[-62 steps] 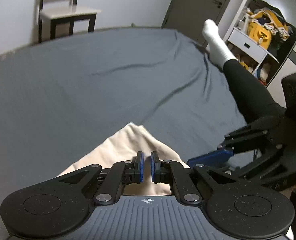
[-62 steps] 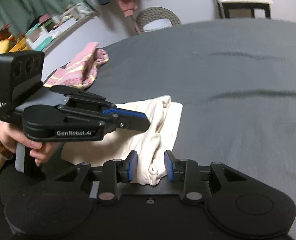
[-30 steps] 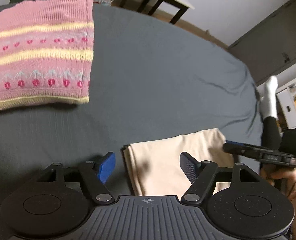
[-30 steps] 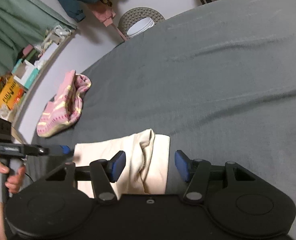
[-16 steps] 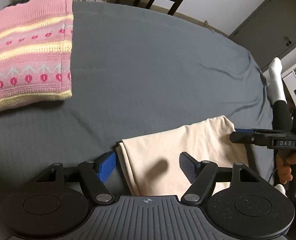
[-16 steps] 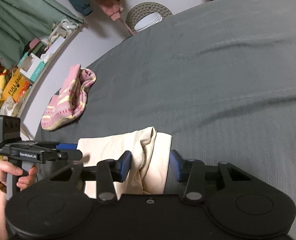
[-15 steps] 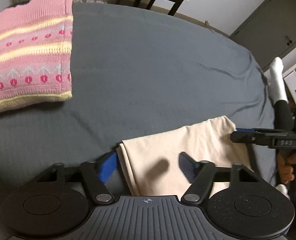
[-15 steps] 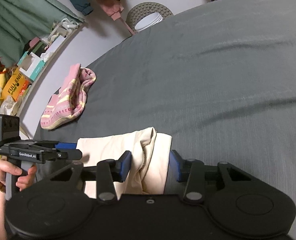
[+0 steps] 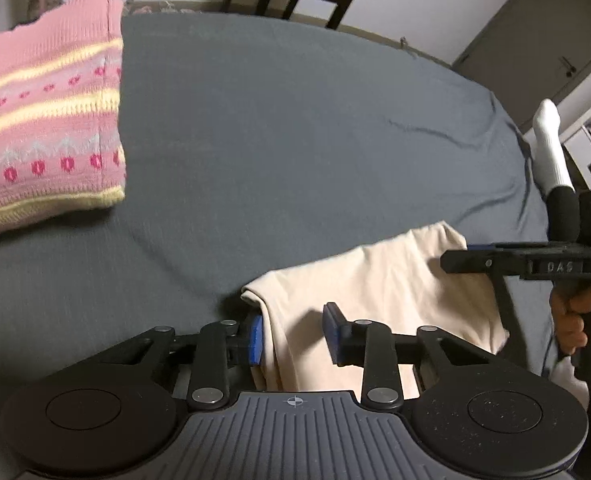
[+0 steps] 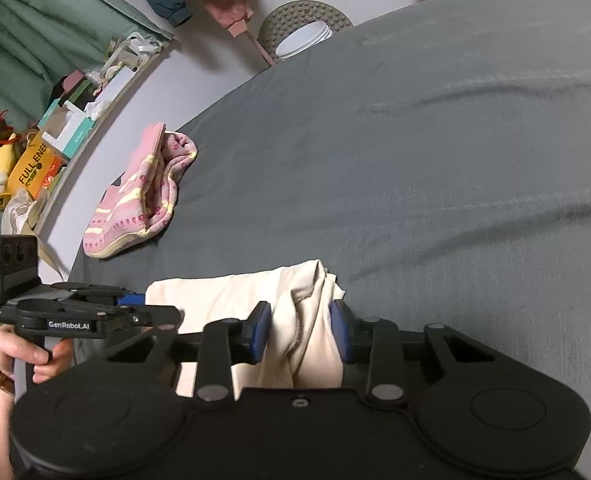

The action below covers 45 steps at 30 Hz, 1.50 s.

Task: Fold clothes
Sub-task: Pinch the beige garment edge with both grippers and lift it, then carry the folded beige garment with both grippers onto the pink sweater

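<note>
Cream folded cotton garment (image 9: 379, 280) near grey bedsheet's (image 9: 295, 140) edge. Left gripper (image 9: 293, 338) and right gripper (image 10: 300, 330) agape, astride opposite ends. Risk: catching only top layers, unravelling folds.
</note>
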Motion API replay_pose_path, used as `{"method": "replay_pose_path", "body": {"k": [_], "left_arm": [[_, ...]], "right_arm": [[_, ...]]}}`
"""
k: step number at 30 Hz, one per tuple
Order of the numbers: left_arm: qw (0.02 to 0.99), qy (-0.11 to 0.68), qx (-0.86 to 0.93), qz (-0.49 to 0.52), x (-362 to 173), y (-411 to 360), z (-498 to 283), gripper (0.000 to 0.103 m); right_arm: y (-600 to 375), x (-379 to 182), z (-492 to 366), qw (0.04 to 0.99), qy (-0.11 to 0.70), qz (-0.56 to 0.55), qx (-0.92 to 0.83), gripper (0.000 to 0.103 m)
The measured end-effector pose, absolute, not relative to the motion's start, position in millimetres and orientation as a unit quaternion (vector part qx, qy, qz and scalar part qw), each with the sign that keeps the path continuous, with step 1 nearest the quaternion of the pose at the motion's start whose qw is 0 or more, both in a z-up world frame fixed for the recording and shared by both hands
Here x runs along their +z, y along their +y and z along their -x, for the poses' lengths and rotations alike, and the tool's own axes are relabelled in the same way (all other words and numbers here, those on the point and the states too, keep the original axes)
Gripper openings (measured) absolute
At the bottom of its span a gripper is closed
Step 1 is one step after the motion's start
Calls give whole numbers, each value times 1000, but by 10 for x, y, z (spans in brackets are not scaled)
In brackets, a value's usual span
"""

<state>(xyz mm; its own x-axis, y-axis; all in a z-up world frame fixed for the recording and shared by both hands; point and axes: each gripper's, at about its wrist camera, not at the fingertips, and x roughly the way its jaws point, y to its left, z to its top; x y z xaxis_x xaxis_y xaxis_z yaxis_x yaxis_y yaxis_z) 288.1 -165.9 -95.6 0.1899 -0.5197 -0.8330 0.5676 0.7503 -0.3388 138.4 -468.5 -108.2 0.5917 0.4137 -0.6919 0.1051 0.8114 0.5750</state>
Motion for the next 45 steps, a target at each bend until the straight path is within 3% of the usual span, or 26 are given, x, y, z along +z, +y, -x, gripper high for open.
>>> {"method": "replay_pose_path", "body": {"k": [1, 9, 20, 32, 38, 45], "left_arm": [[775, 529, -344, -25, -961, -1659, -2881, 12], [790, 506, -346, -1, -893, -1574, -2837, 4], [849, 410, -333, 9, -457, -1373, -2667, 4], [930, 291, -225, -2, 429, -385, -2807, 4], [943, 293, -147, -47, 649, -24, -3304, 4], [922, 370, -99, -65, 270, 172, -4010, 4]], "right_arm": [[-4686, -1087, -1385, 843, 442, -293, 91, 22], [-4569, -1083, -1309, 869, 410, -264, 87, 9], [-3908, -427, -1163, 947, 296, -70, 99, 8], [-3248, 280, -1814, 957, 209, -72, 189, 8], [-2754, 363, -2532, 943, 222, -108, 225, 8], [-2480, 51, -3207, 920, 297, -152, 204, 8]]}}
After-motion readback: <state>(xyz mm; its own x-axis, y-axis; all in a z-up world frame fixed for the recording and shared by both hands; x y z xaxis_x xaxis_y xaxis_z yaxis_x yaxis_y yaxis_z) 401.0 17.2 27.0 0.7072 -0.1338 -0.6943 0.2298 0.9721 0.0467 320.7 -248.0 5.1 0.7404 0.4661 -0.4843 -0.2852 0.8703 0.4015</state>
